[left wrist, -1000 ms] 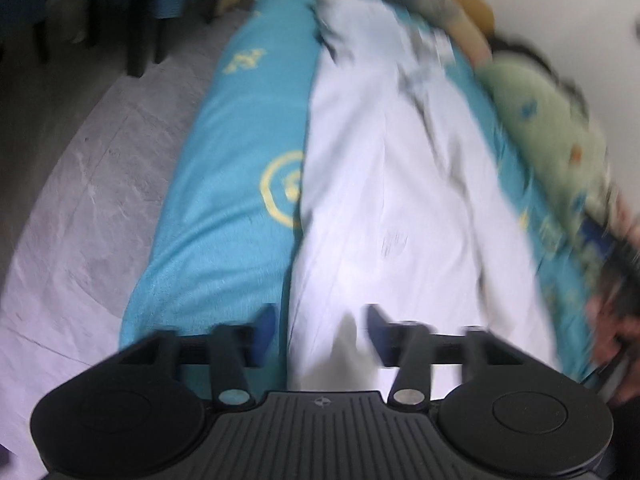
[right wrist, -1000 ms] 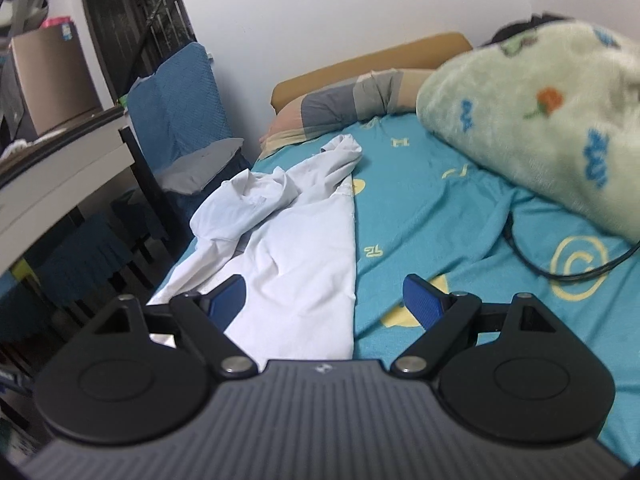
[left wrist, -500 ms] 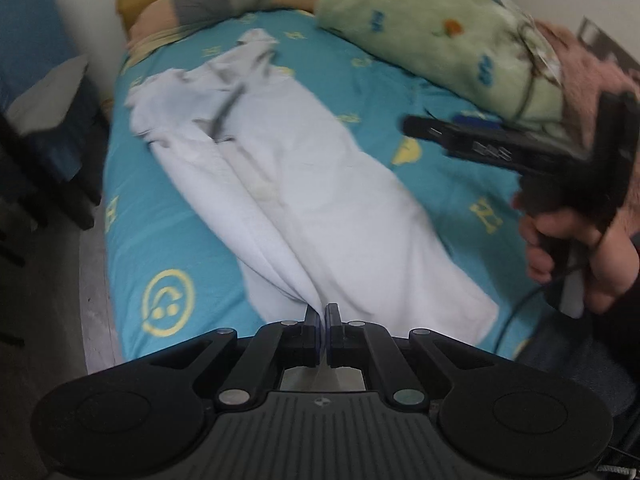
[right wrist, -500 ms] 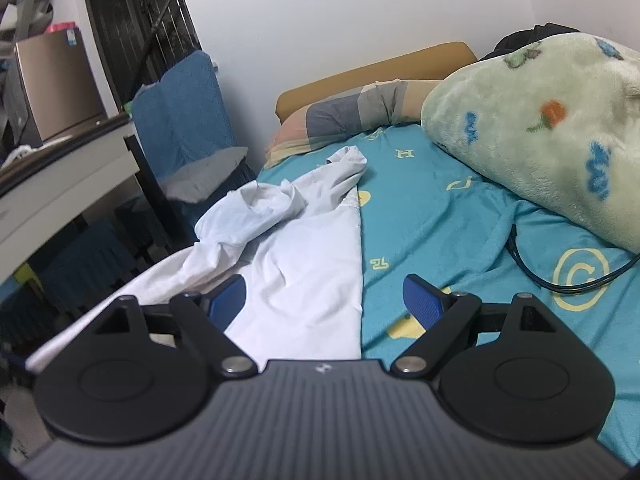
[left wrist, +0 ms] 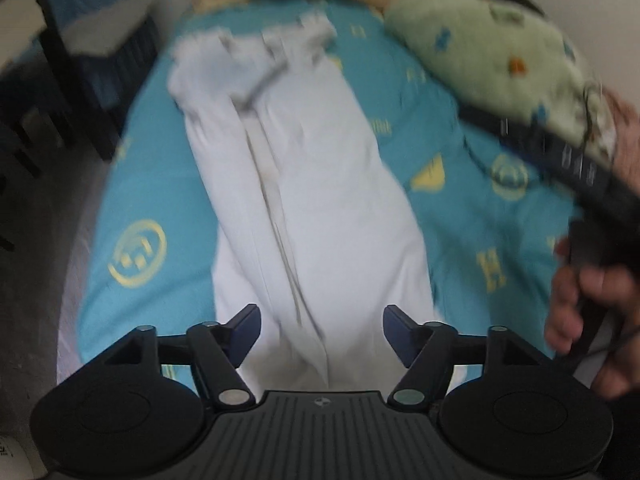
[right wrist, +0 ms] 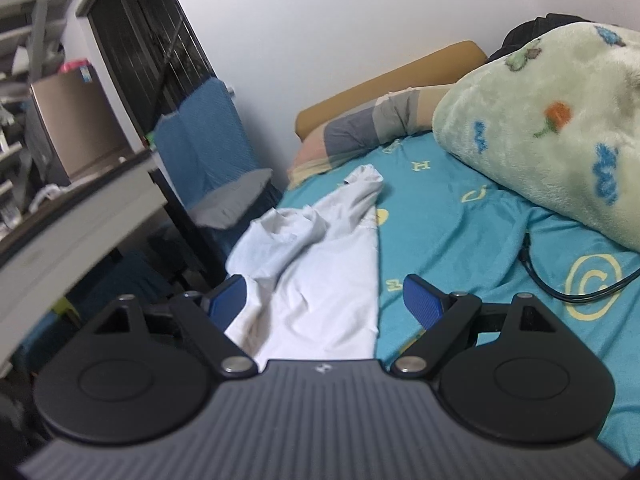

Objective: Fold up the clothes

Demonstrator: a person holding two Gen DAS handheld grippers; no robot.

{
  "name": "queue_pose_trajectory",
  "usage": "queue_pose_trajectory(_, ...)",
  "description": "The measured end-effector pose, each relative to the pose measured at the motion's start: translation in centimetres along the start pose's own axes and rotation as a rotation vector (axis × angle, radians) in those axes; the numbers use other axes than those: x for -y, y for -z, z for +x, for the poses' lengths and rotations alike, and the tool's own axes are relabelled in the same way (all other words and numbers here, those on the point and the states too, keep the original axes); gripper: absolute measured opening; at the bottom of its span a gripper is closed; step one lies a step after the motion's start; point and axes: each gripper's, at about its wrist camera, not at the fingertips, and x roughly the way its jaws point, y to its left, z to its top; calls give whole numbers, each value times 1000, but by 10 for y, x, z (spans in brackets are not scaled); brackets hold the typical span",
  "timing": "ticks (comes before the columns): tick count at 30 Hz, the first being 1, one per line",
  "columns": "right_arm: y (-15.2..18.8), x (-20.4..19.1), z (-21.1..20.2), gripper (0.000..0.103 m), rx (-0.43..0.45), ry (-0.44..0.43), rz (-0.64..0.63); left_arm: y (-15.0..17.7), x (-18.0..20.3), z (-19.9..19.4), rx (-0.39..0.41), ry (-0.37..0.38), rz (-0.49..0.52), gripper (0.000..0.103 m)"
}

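A white garment (left wrist: pixel 320 208) lies lengthwise on the teal bed sheet (left wrist: pixel 132 200), folded along its length, its far end bunched near the pillows. It also shows in the right wrist view (right wrist: pixel 320 292). My left gripper (left wrist: pixel 322 330) is open and empty, its jaws spread over the garment's near end. My right gripper (right wrist: pixel 326 304) is open and empty, low over the garment's near right part. The right gripper's body (left wrist: pixel 580 168) and the hand holding it show at the right of the left wrist view.
A green plush blanket (right wrist: pixel 552 152) lies heaped on the bed's right side. A striped pillow (right wrist: pixel 368 128) lies at the headboard. A black cable (right wrist: pixel 560 284) runs over the sheet. A blue-covered chair (right wrist: pixel 208 152) and a desk (right wrist: pixel 80 216) stand left of the bed.
My left gripper was shut on the garment's near end half a second ago; now it is open and has let go. The right gripper has stayed open, moving little.
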Motion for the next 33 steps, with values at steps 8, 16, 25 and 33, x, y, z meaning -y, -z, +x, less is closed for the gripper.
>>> queue_pose_trajectory(8,-4,7,3,82,-57,-79,14,-56,34,-9,281,-57,-55,82)
queue_pose_trajectory(16,-26,5,64,81,-131,-130,-50,-54,5,25,377,-21,-164,82)
queue_pose_trajectory(25,-77,-16,273,79,-213,-73,-132,-56,-76,53,455,-36,-362,82)
queue_pose_trajectory(33,-65,-33,363,30,-187,-37,-189,-64,-117,99,393,6,-491,82)
